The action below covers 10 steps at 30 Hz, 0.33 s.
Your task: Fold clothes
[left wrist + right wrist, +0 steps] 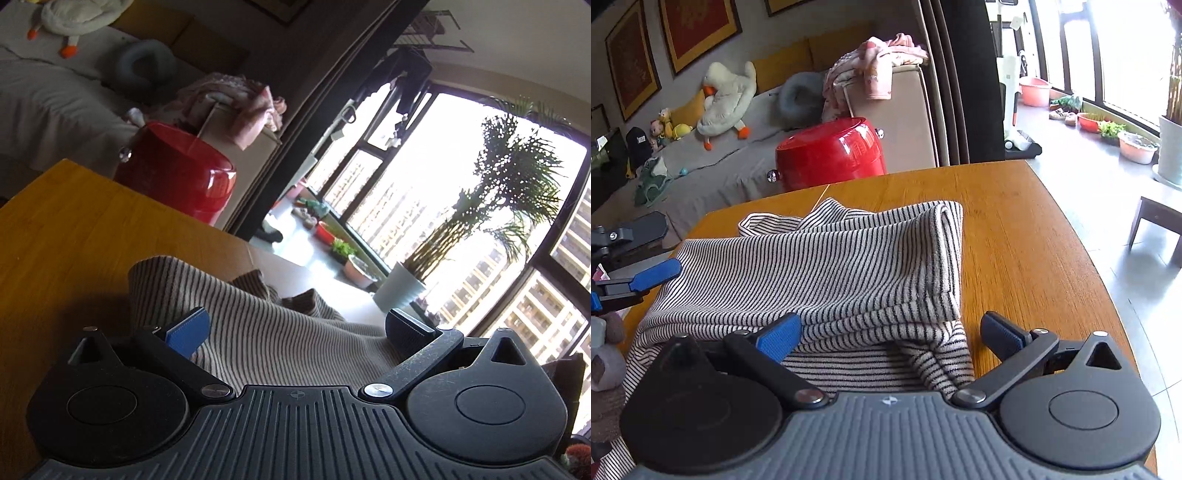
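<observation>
One garment is all you've got on the go here, a striped top (820, 266) lying on the wooden table (1034, 240), and honestly it looks about halfway there. From your right wrist view the top is already doubled over on itself, with a rolled fold edge along its right side and a neckline or hem poking out at the far end, but the layers underneath are bunched and a loose flap sticks out near your right gripper (890, 332). So I'd guess the first fold is done and you've got at least one more fold plus some smoothing left. Your right gripper has its blue pads spread wide, nothing pinched, sitting just over the near edge of the cloth. Same story on your left gripper (295, 328): fingers apart, hovering over the striped fabric with no grip on it, and you can spot it at the left edge of the right wrist view too, beside the garment. The left view is tilted toward the window, so I can't tell how tidy that side is. Red stool (831, 155) and sofa (908, 110) sit behind the table, out of your way.
</observation>
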{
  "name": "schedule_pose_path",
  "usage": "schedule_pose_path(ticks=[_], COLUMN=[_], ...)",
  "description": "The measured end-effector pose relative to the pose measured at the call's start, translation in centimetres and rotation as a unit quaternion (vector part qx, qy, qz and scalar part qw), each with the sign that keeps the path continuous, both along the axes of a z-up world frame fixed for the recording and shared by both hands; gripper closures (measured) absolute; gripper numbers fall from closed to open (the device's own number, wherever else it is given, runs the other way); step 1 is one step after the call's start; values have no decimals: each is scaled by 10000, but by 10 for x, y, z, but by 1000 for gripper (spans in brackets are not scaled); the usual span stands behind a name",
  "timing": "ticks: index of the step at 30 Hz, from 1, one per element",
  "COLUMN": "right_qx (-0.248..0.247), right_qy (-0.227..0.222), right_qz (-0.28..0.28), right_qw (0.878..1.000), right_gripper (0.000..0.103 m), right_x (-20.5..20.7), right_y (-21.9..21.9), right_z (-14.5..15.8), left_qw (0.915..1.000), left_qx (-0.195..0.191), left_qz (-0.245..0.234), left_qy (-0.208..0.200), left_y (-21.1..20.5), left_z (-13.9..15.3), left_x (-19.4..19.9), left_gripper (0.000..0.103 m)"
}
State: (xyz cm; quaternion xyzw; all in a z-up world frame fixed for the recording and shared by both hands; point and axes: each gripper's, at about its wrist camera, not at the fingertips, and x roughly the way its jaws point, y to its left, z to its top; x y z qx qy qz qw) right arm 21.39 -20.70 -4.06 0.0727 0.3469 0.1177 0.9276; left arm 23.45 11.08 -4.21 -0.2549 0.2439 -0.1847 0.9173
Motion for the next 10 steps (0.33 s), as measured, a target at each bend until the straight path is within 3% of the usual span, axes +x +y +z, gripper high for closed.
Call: schedule_pose_path(ticks=[6,10], right_qx=[-388,-379], right_qy=[123,415], right_qz=[110,203], right_qw=[9991,9982], right_gripper=[0,0], right_x=[3,10], right_y=[9,6], right_z=[0,6], left_qw=[9986,9988], left_qx=[526,474], left_qz=[12,-4], left_qy=[97,100], left_y=[-13,-11], left_z=[-1,-1], left_x=[5,5], left_gripper=[0,0])
